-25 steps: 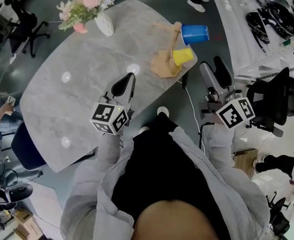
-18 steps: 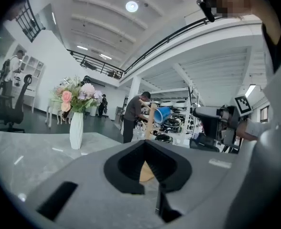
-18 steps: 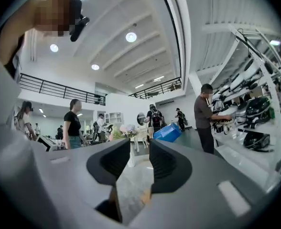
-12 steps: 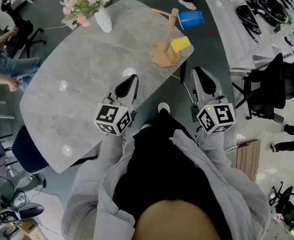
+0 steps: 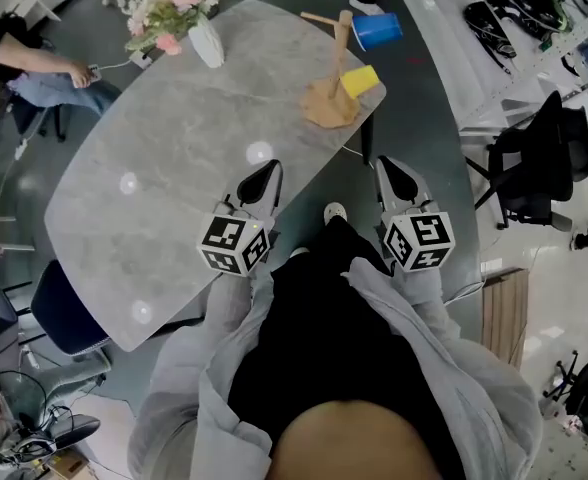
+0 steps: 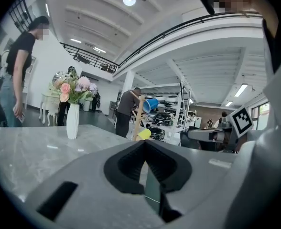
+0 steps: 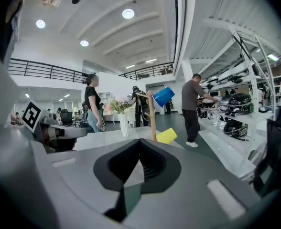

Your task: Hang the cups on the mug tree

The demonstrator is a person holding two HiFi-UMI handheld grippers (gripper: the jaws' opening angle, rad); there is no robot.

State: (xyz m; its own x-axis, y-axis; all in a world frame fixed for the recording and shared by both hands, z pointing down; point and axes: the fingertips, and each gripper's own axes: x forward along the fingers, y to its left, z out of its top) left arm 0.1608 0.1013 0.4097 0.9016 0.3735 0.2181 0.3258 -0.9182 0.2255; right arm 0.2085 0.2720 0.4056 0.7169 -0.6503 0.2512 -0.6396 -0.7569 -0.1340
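The wooden mug tree [image 5: 338,60] stands at the far right end of the grey table [image 5: 174,168]. A blue cup [image 5: 377,30] hangs high on it and a yellow cup [image 5: 360,80] hangs lower. My left gripper [image 5: 266,175] is over the table's near edge, shut and empty. My right gripper [image 5: 390,169] is off the table's right edge, below the tree; its jaws have just been closing with nothing between them, and they are shut. The left gripper view shows the blue cup [image 6: 150,105] and yellow cup [image 6: 143,134] past the left gripper [image 6: 144,143]; the right gripper view shows the blue cup [image 7: 163,96] and yellow cup [image 7: 167,136] past the right gripper [image 7: 139,140].
A white vase of flowers [image 5: 206,40] stands at the table's far side. A black office chair [image 5: 534,168] and shelves of helmets [image 5: 514,8] are on the right. A seated person [image 5: 34,68] is at the far left, and a blue chair [image 5: 64,313] sits by the near left edge.
My right gripper has swung in from the right to just off the table's edge, and its open jaws have shut. My left gripper has shifted slightly along the table's near edge.
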